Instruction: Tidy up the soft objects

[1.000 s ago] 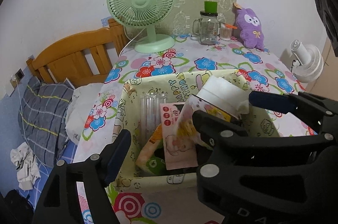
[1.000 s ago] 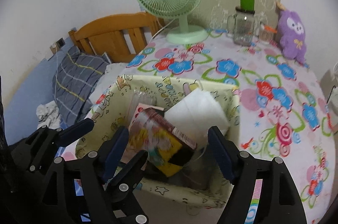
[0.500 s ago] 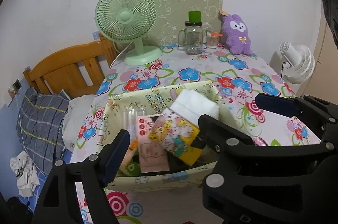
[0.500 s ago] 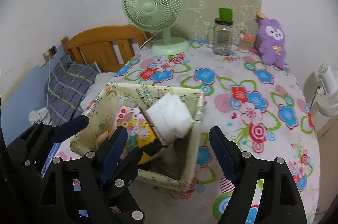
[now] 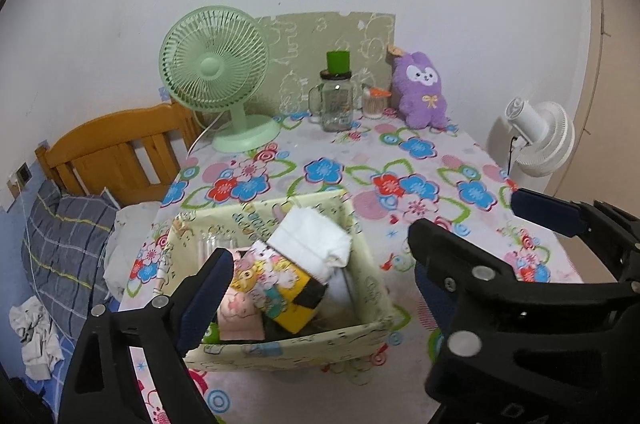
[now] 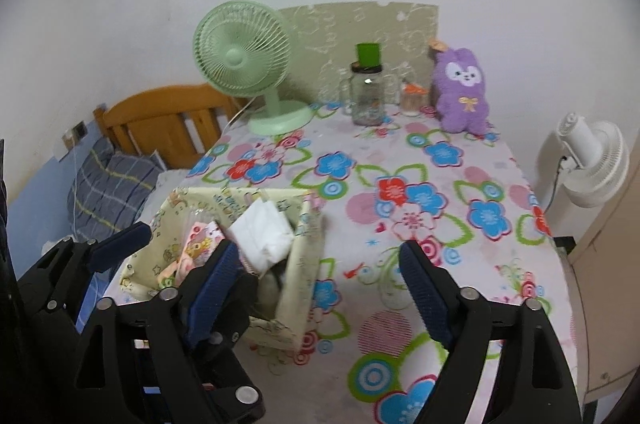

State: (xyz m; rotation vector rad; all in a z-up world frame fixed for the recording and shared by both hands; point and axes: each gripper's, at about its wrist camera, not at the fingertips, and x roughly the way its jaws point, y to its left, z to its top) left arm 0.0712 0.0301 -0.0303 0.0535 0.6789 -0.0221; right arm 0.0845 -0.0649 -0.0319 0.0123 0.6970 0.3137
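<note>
Two fans, one plush toy, one glass jar, one fabric box, two tools.

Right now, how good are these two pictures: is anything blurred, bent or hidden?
Left wrist view: sharp; fisheye bends the wall edge, dark corners; the left tool hides part of the fabric box. Right wrist view: slightly softer, the glass jar blurred; same bending; even light, no glare.

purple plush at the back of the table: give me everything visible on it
The purple plush toy is a fuzzy, rabbit-like figure with a white face patch, dark eyes, a small yellow bow on its chest and an orange-tan tag or tuft by one ear. It sits upright at the table's far edge, facing forward, its back against the patterned beige board. A small orange-lidded jar stands just beside it. Neither hand-held gripper is near it.
</note>
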